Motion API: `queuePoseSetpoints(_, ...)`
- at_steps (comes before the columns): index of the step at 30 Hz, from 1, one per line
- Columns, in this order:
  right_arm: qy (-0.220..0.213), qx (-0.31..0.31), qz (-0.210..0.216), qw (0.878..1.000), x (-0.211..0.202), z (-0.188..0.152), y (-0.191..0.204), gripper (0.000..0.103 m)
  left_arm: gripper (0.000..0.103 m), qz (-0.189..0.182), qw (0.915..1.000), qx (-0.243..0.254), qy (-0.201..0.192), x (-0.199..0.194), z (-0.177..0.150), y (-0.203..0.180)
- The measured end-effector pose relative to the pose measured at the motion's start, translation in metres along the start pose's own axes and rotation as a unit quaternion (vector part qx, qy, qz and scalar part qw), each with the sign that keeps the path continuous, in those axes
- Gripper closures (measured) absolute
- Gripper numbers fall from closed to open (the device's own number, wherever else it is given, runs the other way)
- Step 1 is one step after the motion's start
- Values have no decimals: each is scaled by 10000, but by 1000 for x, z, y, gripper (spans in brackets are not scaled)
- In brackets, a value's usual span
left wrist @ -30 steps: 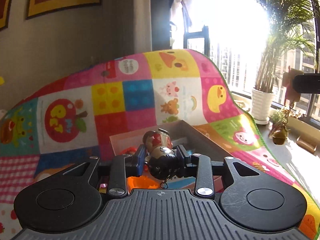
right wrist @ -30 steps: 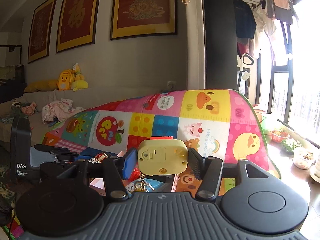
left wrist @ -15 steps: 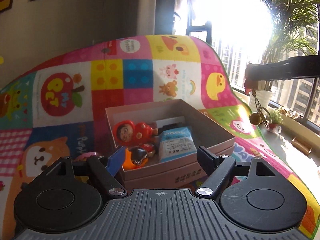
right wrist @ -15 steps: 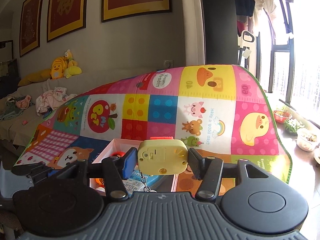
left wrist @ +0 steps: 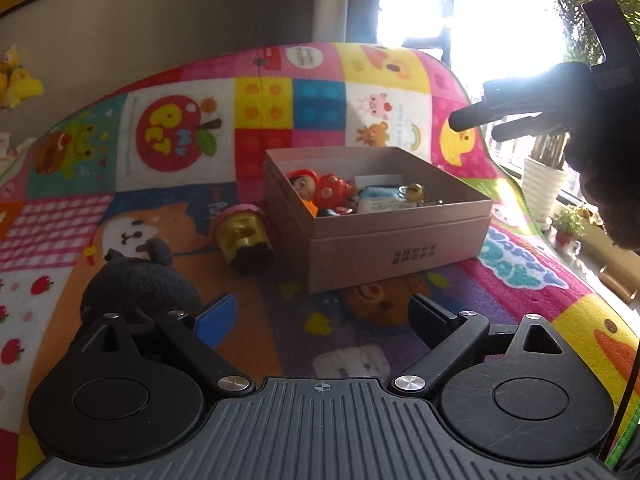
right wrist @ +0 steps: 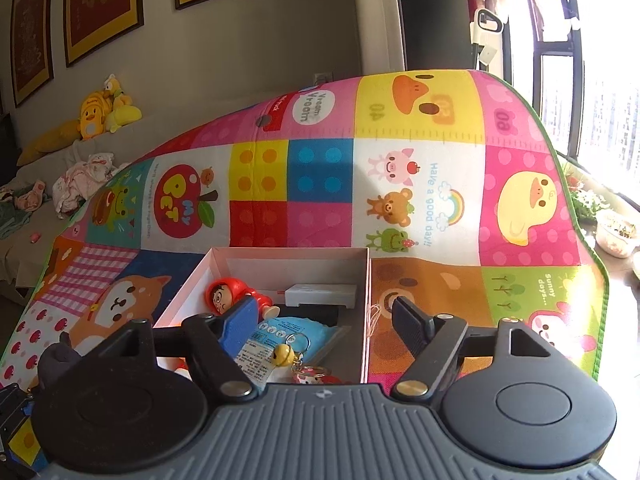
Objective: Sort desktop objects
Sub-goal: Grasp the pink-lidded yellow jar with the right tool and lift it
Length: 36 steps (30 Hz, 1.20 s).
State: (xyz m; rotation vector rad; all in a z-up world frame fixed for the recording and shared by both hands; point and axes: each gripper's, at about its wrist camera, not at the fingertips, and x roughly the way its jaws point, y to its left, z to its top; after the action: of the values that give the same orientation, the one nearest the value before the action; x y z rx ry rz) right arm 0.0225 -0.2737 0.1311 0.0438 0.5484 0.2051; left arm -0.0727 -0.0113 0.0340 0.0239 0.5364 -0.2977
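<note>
Two loose toys lie on the colourful patchwork play mat [left wrist: 168, 208] outside the open pinkish-brown cardboard box [left wrist: 400, 240]: a black plush toy with round ears [left wrist: 136, 288], just in front of the left gripper's blue-padded finger, and a gold-and-pink cupcake-shaped toy [left wrist: 242, 238] tipped on its side just beside the box's left wall. The left gripper [left wrist: 320, 318] hovers low over the mat with its jaws spread wide and nothing between them; the right gripper [right wrist: 326, 320] hangs over the near end of the box, likewise released and empty, with a red round-headed doll [right wrist: 234, 298], a blue printed packet [right wrist: 280, 338], a white flat rectangular case [right wrist: 320, 295] and a small yellow bell on a key ring [right wrist: 282, 354] lying inside below it. The step in hand looks to be picking up the next stray piece with the left gripper, and the plush is the nearest. To do it well, the gripper should swing left so the plush sits squarely between the fingers rather than beside one of them, and close around the body, not an ear, since soft stuffing squashes and can slip out. The right gripper is best drawn clear of the box first, so the carry-over has open room above it.
</note>
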Motion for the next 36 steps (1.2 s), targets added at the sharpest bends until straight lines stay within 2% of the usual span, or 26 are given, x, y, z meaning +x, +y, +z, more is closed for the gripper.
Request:
queuePoseSetpoints(5, 27, -230, 81, 9997, 0, 6, 18, 28, 6, 75, 9998, -201, -28, -4, -5, 11)
queuePoseSetpoints(9, 86, -701, 413, 9966, 11, 11, 60, 28, 6, 213, 9996, -193, -55, -6, -12, 16)
queuePoseSetpoints(10, 138, -840, 547, 9949, 16, 12, 73, 33, 6, 232, 9996, -165, -72, -7, -14, 16)
queuePoseSetpoints(11, 235, -995, 733, 9921, 22, 14, 90, 43, 5, 227, 9996, -136, -85, -8, -15, 16)
queuePoseSetpoints(12, 342, -1082, 886, 9896, 28, 15, 101, 46, 5, 224, 9996, -112, -91, -9, -17, 15)
queuePoseSetpoints(14, 664, -1249, 1288, 9815, 46, 18, 132, 47, 5, 192, 9997, -102, -77, -9, -20, 14)
queuePoseSetpoints(16, 842, -1390, 1405, 9767, 63, 19, 157, 47, 5, 124, 9998, -120, -50, -9, -23, 14)
queuePoseSetpoints(19, 1166, -1619, 1400, 9698, 95, 16, 191, 46, 3, 72, 9997, -195, -84, -11, -24, 17)
queuePoseSetpoints(21, 1232, -1928, 1220, 9658, 114, 8, 209, 45, 3, 45, 9996, -278, -70, -11, -25, 19)
queuePoseSetpoints(23, 1336, -2168, 946, 9624, 130, 0, 219, 46, 3, 32, 9995, -309, -81, -12, -25, 21)
queuePoseSetpoints(25, 1512, -2282, 958, 9570, 137, -6, 223, 46, 3, -54, 9994, -343, -42, -13, -25, 22)
queuePoseSetpoints(27, 1623, -2393, 1002, 9520, 135, -13, 224, 55, 3, -194, 9992, -361, 6, -14, -26, 24)
queuePoseSetpoints(29, 1544, -2538, 1065, 9489, 122, -19, 224, 65, 3, -298, 9988, -388, 62, -16, -27, 25)
queuePoseSetpoints(33, 1509, -2596, 1488, 9422, 78, -39, 214, 67, 3, -437, 9981, -399, 168, -20, -30, 25)
queuePoseSetpoints(36, 1489, -2718, 1633, 9366, 48, -57, 196, 67, 3, -534, 9977, -354, 215, -22, -32, 22)
